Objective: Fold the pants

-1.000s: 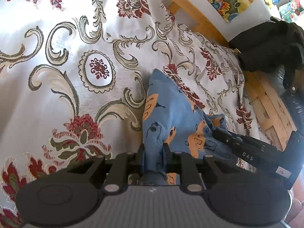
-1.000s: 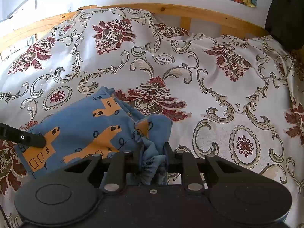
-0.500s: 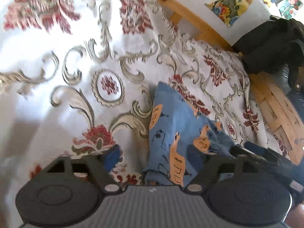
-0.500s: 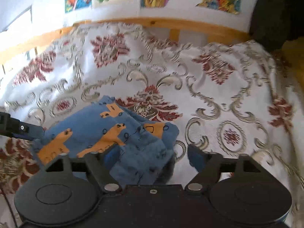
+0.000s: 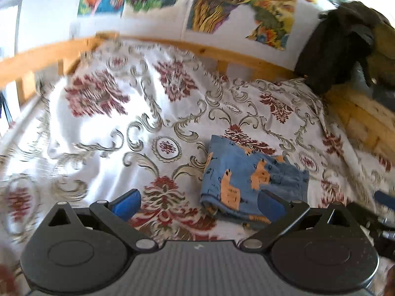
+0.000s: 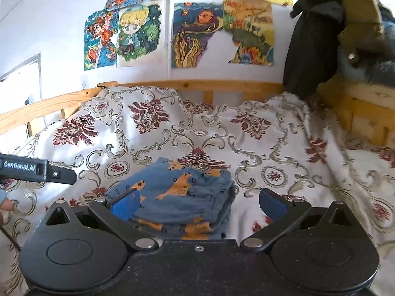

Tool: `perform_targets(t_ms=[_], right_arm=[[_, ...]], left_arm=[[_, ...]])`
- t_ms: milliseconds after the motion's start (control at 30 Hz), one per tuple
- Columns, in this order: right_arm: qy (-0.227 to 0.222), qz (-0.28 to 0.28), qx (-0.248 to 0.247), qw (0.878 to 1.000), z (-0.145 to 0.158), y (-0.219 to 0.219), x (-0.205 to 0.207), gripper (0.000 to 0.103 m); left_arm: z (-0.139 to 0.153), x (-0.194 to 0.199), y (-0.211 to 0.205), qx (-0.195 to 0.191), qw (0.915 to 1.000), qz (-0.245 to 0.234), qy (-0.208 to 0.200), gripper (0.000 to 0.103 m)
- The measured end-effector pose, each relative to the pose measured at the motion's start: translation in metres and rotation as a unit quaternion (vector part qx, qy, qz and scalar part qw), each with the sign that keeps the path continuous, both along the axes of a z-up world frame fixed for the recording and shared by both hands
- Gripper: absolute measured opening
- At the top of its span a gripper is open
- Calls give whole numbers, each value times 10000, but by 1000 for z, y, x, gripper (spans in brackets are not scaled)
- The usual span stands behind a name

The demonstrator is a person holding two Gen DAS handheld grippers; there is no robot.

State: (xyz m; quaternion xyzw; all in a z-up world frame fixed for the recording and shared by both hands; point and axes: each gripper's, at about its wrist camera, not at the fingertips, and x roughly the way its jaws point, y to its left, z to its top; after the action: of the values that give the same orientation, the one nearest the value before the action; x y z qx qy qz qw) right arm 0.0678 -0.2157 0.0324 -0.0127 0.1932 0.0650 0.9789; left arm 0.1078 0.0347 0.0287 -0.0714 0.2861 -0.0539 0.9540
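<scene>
Your folded pants (image 6: 177, 192) lay on the bedspread (image 6: 284, 148), long axis running left-near to right-far. Your left gripper (image 5: 197, 203) and right gripper (image 6: 197, 203) were both spread, empty. Only the right view showed wall drawings (image 6: 138, 32) sharply.

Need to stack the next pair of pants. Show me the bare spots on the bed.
Bare bedspread lies between the folded pants and the wooden rail, and again right of the pants toward the dark jacket. It is crowded at the near edge, where both open grippers, left and right, flank the pants.
</scene>
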Motion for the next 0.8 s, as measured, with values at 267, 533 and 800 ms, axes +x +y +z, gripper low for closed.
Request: perform_targets(t_ms=[267, 533, 800], right_arm=[[-67, -255, -38, 9996, -1, 0, -52, 102], [100, -331, 29, 9994, -7, -1, -56, 102], [175, -321, 20, 9993, -10, 2, -52, 102]], left_arm=[[-2, -53, 2, 140, 9997, 125, -153, 103], [-5, -60, -2, 323, 9993, 60, -177, 103], [-10, -57, -6, 382, 9992, 7, -107, 103]])
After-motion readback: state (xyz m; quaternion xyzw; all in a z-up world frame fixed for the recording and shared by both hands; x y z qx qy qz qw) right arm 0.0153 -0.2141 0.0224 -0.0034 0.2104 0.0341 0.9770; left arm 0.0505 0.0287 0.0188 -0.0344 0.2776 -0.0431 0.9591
